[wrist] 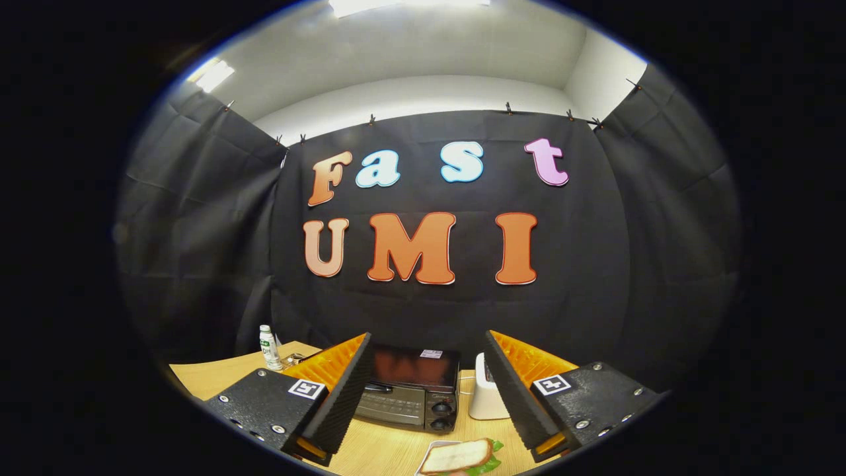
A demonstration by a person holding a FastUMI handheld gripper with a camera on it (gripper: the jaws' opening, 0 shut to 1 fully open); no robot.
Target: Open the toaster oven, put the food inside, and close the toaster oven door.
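Observation:
A black toaster oven [411, 388] stands on the wooden table [218, 375] beyond my fingers, with its glass door shut and two knobs on its right side. A sandwich [457, 455] with lettuce lies on a white plate [429, 453] nearer to me, in front of the oven and low between my fingers. My gripper [428, 350] is held above the table and stands open, with nothing between its fingers. The left finger [344, 390] covers the oven's left end.
A small white bottle [268, 348] stands at the back left of the table, with small items beside it. A white appliance [486, 396] sits just right of the oven, partly behind my right finger. Black cloth walls close the booth.

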